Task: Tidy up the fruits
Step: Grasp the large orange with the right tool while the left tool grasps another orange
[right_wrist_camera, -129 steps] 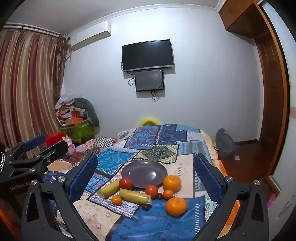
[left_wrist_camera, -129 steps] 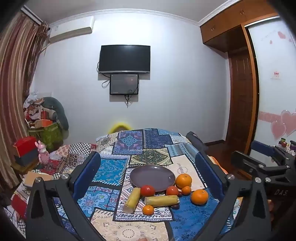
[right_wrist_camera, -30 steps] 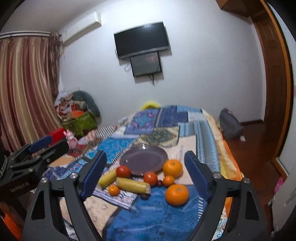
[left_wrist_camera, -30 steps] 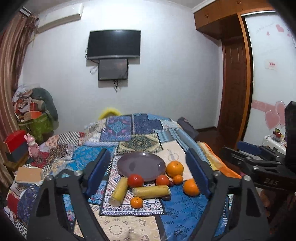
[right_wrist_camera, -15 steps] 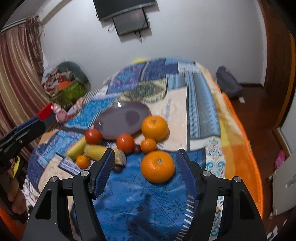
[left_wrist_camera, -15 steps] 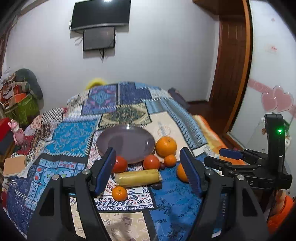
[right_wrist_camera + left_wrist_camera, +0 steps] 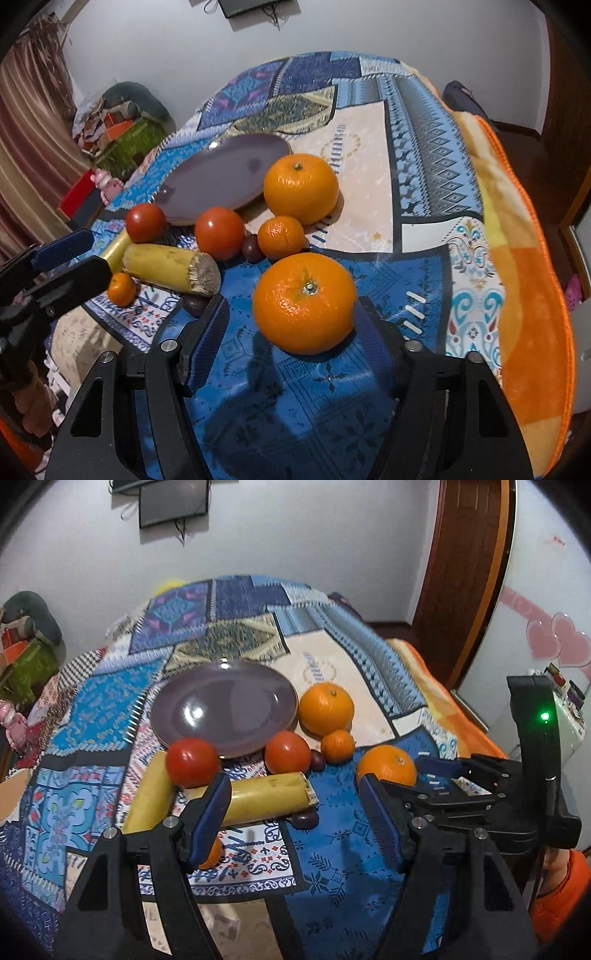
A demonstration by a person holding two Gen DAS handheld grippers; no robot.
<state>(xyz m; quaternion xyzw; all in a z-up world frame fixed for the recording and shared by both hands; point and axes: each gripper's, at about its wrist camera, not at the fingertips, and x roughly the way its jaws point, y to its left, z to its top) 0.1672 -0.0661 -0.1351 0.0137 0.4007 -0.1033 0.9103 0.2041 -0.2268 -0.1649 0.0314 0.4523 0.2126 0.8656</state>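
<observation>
Now the right gripper (image 7: 291, 325) hovers with jaws wide around the large round orange (image 7: 304, 302) on the patchwork bedspread (image 7: 369, 155); the left gripper (image 7: 295, 808) gapes beside it.

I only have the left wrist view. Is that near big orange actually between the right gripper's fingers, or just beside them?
Observer: Between them. In the right wrist view the near orange sits inside the right gripper, whose jaws are open and not clamped on it.
Operator: And the small tangerine half hidden behind the left gripper?
Observer: The small tangerine shows whole there, lying on the cloth right beside the banana piece.
</observation>
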